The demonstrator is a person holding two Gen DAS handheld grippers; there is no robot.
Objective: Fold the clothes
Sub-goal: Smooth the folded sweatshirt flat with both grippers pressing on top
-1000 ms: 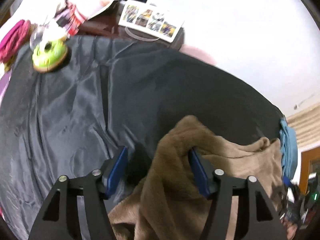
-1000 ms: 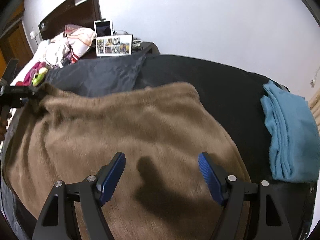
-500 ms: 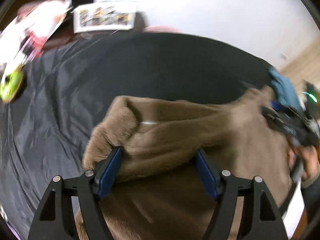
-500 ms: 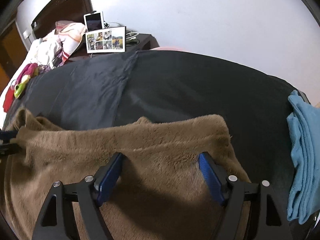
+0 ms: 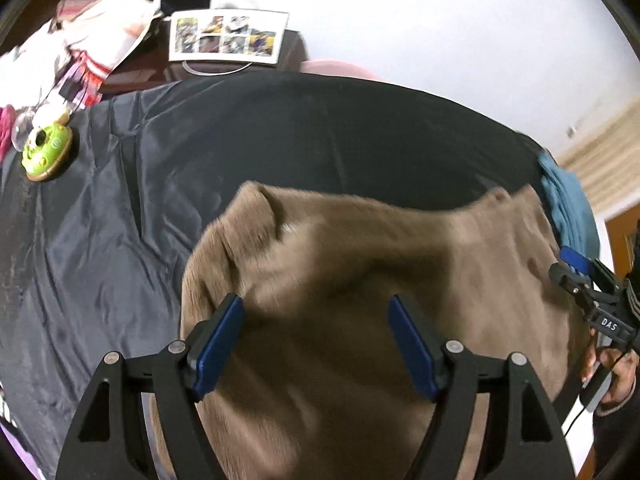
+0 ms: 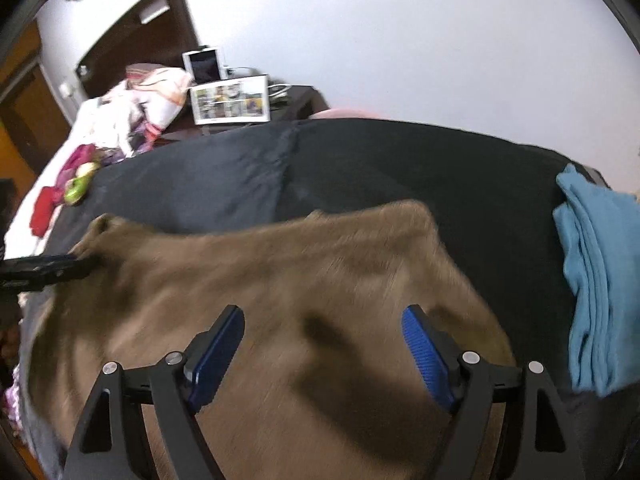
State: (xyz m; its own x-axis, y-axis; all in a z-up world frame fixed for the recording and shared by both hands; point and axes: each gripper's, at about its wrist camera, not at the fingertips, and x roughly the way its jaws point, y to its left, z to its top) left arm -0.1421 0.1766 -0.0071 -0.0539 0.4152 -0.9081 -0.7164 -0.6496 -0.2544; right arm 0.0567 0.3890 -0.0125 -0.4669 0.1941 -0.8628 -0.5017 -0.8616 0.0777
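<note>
A brown fleece garment lies spread on a bed's dark sheet. Above it, the left gripper and right gripper both hang with blue-padded jaws wide apart, gripping nothing. White letters "DAS" show on the right gripper's black body in the left view. A folded teal cloth sits beside the fleece. A photo collage leans against the wall, its pictures unreadable.

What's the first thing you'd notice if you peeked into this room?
A big fuzzy brown garment sprawls across the dark bed cover, right under both open grippers. A folded blue cloth sits at the bed's right edge. A bright green toy lies at the far left, with a photo collage by the wall.
</note>
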